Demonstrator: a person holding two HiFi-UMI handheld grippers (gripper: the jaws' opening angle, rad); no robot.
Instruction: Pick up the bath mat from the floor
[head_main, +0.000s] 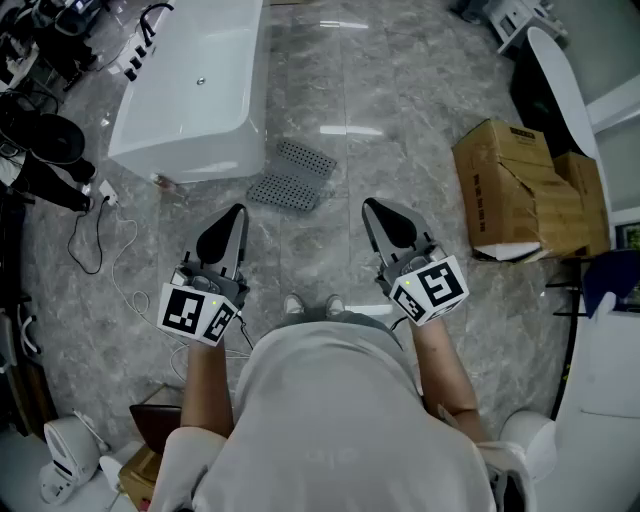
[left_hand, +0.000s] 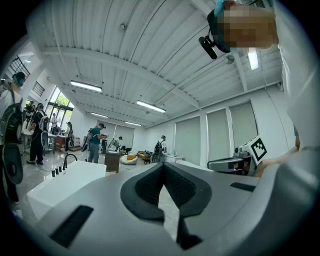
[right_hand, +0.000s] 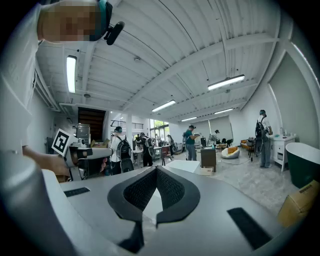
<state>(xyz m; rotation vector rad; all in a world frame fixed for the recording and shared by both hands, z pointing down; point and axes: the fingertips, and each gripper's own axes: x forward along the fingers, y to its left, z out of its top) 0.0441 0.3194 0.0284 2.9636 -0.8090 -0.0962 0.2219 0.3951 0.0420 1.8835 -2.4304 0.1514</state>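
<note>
Grey perforated mat (head_main: 292, 176) lies on the floor just right of the tub's (head_main: 190, 90) near corner, far of both grippers. Left gripper (head_main: 238, 212) and right gripper (head_main: 370, 206) are level, jaws clenched together, empty, well apart from the mat.

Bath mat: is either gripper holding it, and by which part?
Nothing is held. The left gripper and right gripper are both shut and empty; the bath mat lies on the floor ahead of them, beside the white bathtub, untouched.
</note>
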